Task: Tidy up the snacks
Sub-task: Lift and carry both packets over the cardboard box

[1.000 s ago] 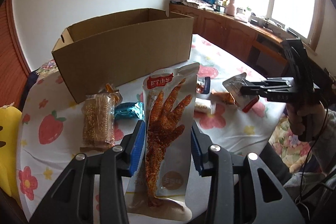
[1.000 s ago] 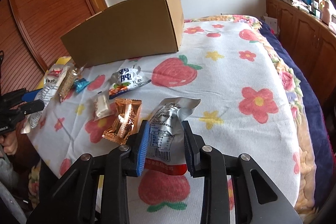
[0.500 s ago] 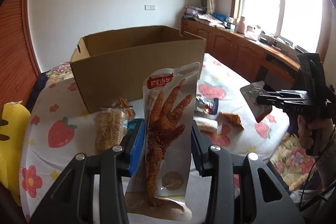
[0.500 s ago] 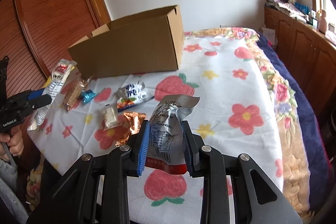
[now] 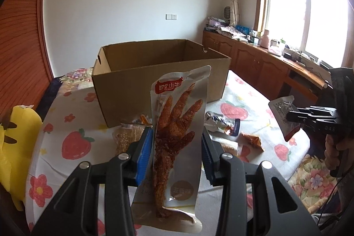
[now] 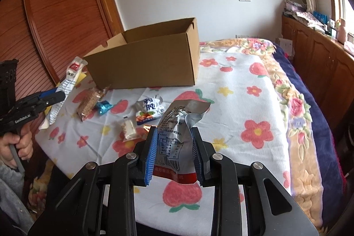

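The left hand-held gripper (image 5: 177, 154) pinches a chicken-foot snack pouch (image 5: 177, 136), while the right hand-held gripper (image 6: 173, 154) clamps a crumpled silver snack packet (image 6: 177, 136).

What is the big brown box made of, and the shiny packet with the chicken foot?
The box looks like plain cardboard: matte brown, with thin folded walls and cut edges. The chicken foot packet seems to be glossy plastic film with a see-through front, since the foot shows through it and light glints off. Its silvery edges may be foil-lined.
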`<action>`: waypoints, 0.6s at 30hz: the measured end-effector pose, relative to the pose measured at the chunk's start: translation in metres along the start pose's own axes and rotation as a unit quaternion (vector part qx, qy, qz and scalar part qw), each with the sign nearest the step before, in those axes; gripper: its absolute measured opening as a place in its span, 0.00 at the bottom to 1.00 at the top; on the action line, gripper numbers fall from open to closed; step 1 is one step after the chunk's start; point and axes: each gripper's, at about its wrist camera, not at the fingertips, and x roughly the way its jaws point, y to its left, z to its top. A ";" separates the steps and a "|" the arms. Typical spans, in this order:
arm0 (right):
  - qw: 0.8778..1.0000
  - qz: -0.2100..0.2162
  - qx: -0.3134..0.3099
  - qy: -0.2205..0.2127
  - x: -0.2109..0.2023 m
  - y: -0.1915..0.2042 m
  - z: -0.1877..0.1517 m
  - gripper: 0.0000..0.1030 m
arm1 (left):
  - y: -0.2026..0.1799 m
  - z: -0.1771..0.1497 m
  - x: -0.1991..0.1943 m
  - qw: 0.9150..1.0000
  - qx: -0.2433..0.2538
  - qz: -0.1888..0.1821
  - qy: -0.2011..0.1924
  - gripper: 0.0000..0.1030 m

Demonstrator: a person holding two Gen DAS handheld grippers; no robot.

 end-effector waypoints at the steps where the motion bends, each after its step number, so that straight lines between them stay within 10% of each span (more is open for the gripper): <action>1: 1.000 0.002 -0.002 -0.003 -0.002 0.001 0.001 0.28 | 0.001 0.002 -0.001 1.000 -0.001 0.003 -0.004 0.39; 18: 0.998 0.028 -0.051 -0.031 0.004 0.024 0.049 0.28 | 0.014 0.049 -0.006 0.997 -0.025 0.026 -0.065 0.39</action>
